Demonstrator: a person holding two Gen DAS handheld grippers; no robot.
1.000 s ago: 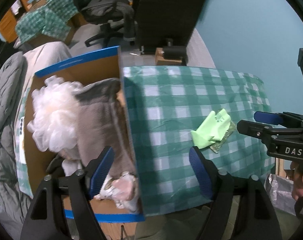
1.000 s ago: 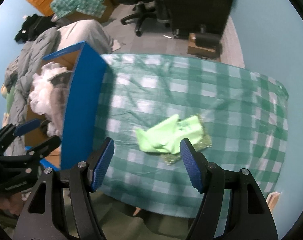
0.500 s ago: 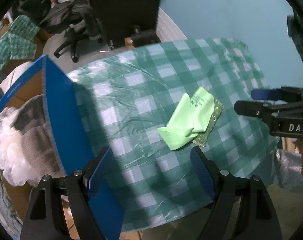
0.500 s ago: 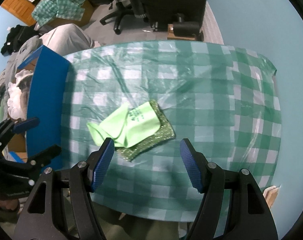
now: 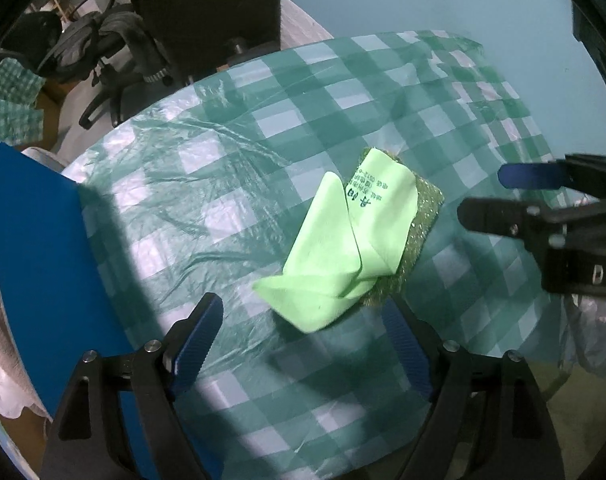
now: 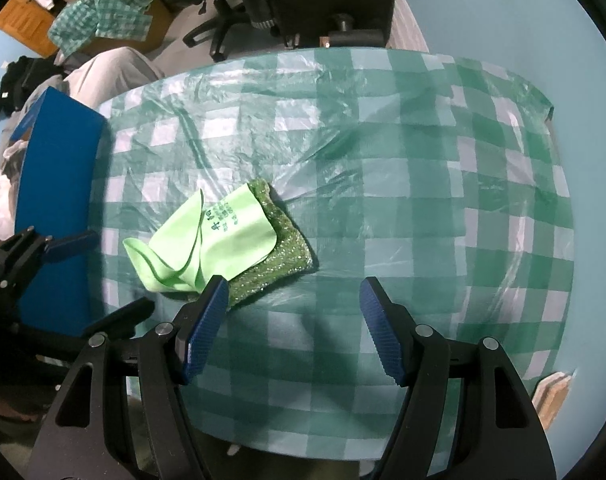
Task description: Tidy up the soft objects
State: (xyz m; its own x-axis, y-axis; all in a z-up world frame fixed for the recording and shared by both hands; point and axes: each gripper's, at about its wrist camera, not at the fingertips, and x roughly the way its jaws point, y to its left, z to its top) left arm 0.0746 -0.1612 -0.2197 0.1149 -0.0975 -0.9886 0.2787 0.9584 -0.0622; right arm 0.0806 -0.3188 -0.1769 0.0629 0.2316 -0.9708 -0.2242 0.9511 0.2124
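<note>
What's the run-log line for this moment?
left gripper: open, empty | right gripper: open, empty | light green folded cloth: lies on glittery green scouring pad, on checked tablecloth | blue cardboard box: table's left edge

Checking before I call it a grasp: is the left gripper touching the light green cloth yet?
Cannot tell. In the left wrist view the open left gripper frames the light green cloth, which looks clear of both fingers.
</note>
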